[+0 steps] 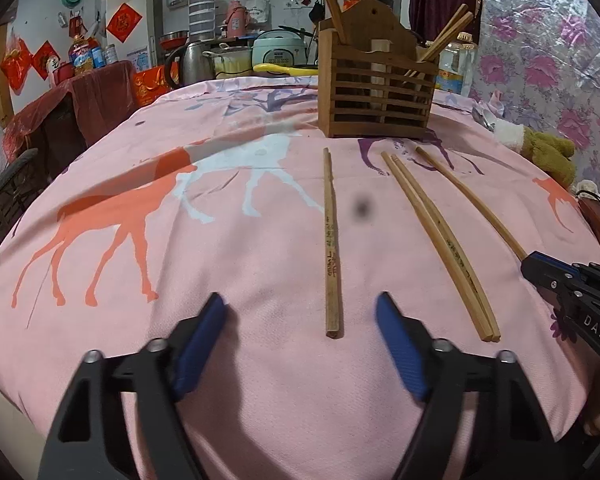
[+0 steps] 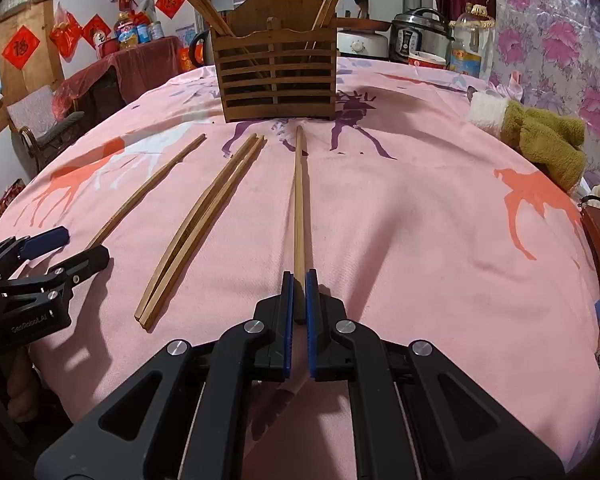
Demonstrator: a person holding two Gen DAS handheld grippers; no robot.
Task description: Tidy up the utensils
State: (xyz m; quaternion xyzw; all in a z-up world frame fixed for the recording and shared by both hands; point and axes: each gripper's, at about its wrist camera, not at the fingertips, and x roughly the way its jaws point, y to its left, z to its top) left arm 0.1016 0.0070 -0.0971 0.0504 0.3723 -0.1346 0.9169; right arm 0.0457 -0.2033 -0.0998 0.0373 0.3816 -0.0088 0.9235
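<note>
- The right tool (image 2: 299, 280) points forward and down over the tabletop (image 2: 420, 240), which is covered by a pink cloth with deer printed on it.
- Its blue pads are drawn together and clamped on the near end of the right-hand chopsticks (image 2: 299, 208); the rest of that pair runs straight away toward the wooden holder (image 2: 276, 76).
- The left tool (image 1: 300, 308) also slants down toward the tabletop, with its fingers (image 1: 198, 344) apart and nothing pressed between them.
- The near end of the left-hand chopsticks (image 1: 331, 248) lies just ahead of the gap between those fingers, flat on the cloth, and is not gripped.
- The middle chopsticks (image 1: 440, 248) lie side by side, touching, between the other two lots.
- In the left wrist view the right tool shows at the right edge, at the near end of the chopsticks it holds.
- The holder stands upright at the far side of the cloth, with more chopsticks leaning out of its left and right ends.
- A stuffed toy (image 2: 540, 136) lies at the right edge of the tabletop, well apart from the chopsticks.
- Part of a hand shows under each tool at the frame edges.
</note>
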